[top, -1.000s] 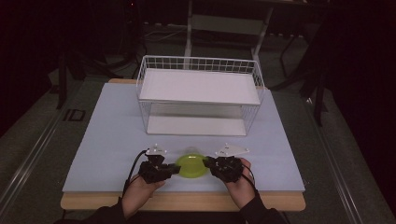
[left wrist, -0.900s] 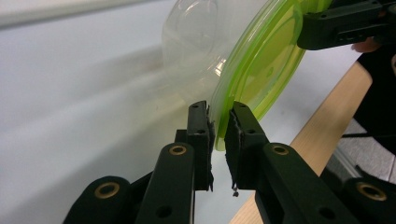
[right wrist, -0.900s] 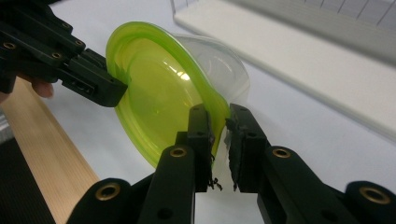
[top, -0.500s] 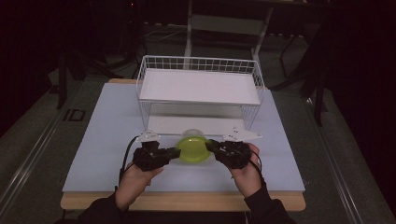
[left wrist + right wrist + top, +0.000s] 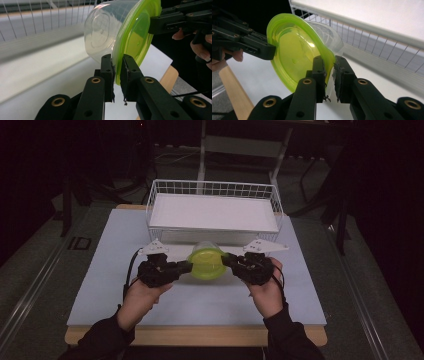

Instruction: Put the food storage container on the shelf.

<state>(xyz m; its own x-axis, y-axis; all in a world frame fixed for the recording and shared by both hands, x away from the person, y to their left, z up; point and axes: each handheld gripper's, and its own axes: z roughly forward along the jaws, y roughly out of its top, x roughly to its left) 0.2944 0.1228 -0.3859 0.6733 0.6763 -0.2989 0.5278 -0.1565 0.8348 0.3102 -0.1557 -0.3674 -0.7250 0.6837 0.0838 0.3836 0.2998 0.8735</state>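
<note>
I've got both grippers on the tub, which hangs tipped on its side between them, off the table. My left gripper is clamped on the green lid rim at its near edge; my right gripper is pinched on the rim at the opposite side. Lid faces me, clear body points away toward the wire basket just beyond the jaws. Hands low near the table's front edge
</note>
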